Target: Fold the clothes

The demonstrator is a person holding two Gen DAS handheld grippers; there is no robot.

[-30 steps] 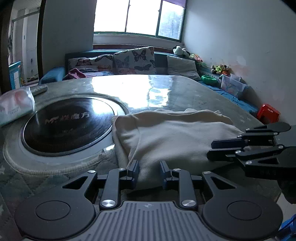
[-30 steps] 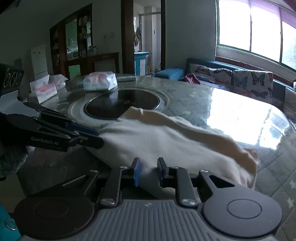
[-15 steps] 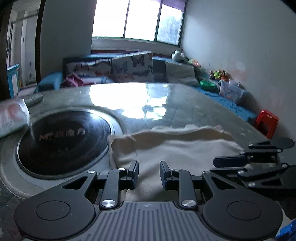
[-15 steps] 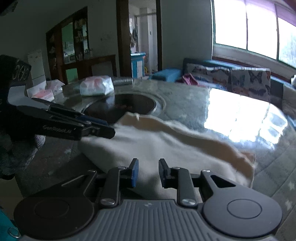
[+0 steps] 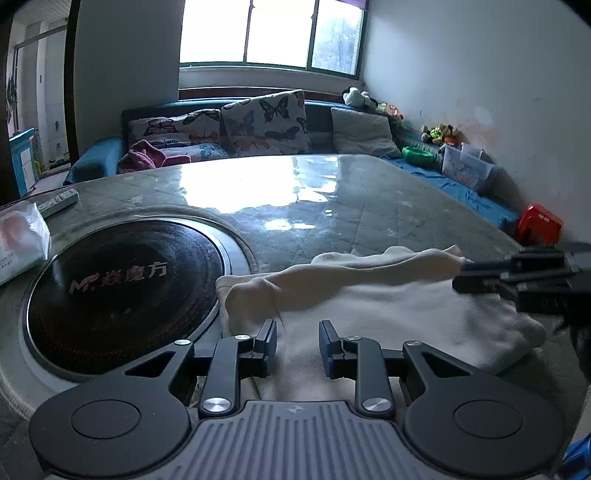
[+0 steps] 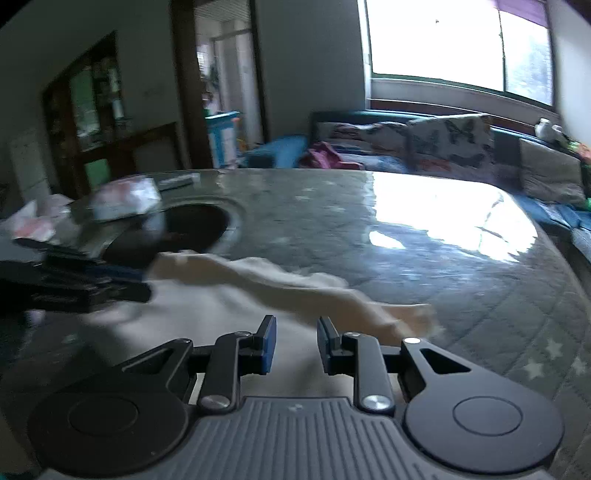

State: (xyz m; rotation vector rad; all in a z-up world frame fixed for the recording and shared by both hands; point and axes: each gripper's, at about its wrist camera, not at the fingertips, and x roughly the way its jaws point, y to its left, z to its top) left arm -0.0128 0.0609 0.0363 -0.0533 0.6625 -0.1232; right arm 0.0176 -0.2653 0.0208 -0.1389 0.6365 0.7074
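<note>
a: so, item one?

b: cream garment (image 5: 388,314), partly folded, on the near right of the quilted table (image 5: 351,206). a rolled ridge of cloth runs across its far edge. its left edge lies just beside the black round hob plate (image 5: 122,280) set into the table.

a: left gripper (image 5: 297,341)?

b: low over the near part of the garment, jaws a little apart. cloth shows in the gap, but i cannot tell whether the pads press on it.

a: right gripper (image 6: 295,341)?

b: same posture over the garment's right part, jaws narrowly parted, cloth visible between them; a grip cannot be told, and its own view is blurred. in the left wrist view it shows at the right edge (image 5: 517,280), its tips at the right end of the rolled ridge.

a: other holdings?

b: tissue pack (image 5: 22,243) at the far left of the table, a remote control (image 5: 59,201) beyond it. sofa with butterfly cushions (image 5: 266,123) behind the table under the window (image 5: 273,31). red stool (image 5: 539,225) by the right wall.
</note>
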